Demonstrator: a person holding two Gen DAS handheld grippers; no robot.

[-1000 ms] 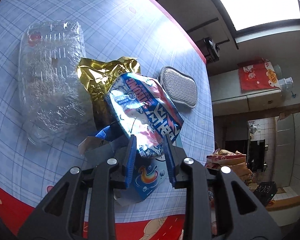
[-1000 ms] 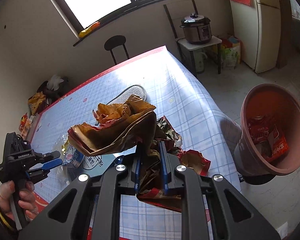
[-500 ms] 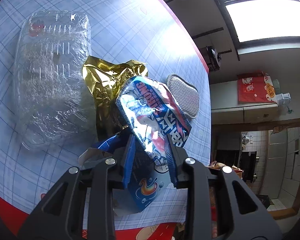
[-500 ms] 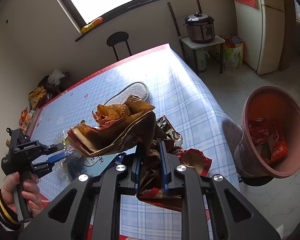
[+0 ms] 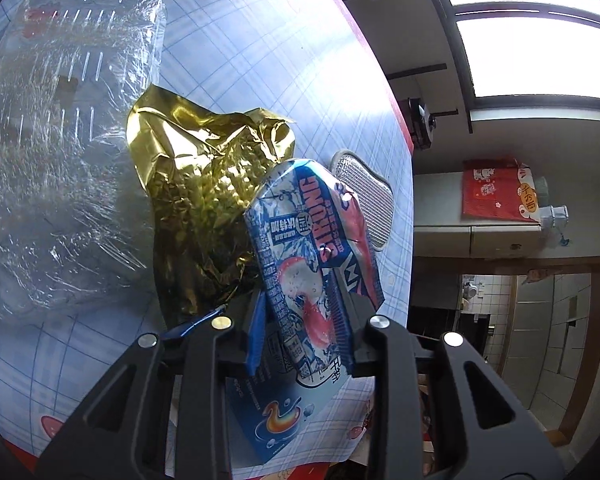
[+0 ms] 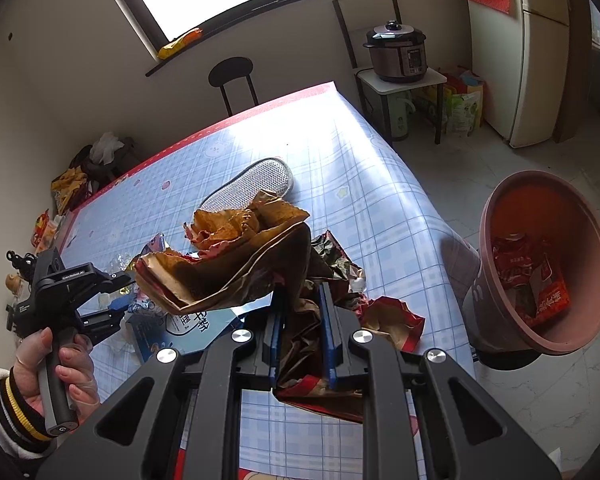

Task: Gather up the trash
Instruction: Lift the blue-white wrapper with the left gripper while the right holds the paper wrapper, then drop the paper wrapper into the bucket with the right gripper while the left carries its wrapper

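A blue, white and red snack wrapper (image 5: 300, 232) stands tilted between the pads of my left gripper (image 5: 300, 320). Its jaws are closing, and the pads press on the wrapper's sides. Behind it lies crumpled gold foil (image 5: 204, 168), and under it a blue card box (image 5: 280, 412) with a duck print. My right gripper (image 6: 300, 320) is shut on a crumpled brown paper bag (image 6: 236, 268) with orange scraps, held above the table. In the right wrist view the left gripper (image 6: 116, 300) is low at the left, held by a person's hand (image 6: 60, 368).
A clear plastic tray (image 5: 60, 120) lies left of the foil. A grey insole (image 6: 248, 188) sits mid-table on the blue checked cloth (image 6: 340, 140). A red wrapper (image 6: 392, 316) lies near the table edge. A pink bin (image 6: 548, 264) with red wrappers stands on the floor to the right.
My left gripper has dropped and come closer to the pile, and its jaws have narrowed on the snack wrapper, which now stands more upright. The right gripper has kept still with its bag.
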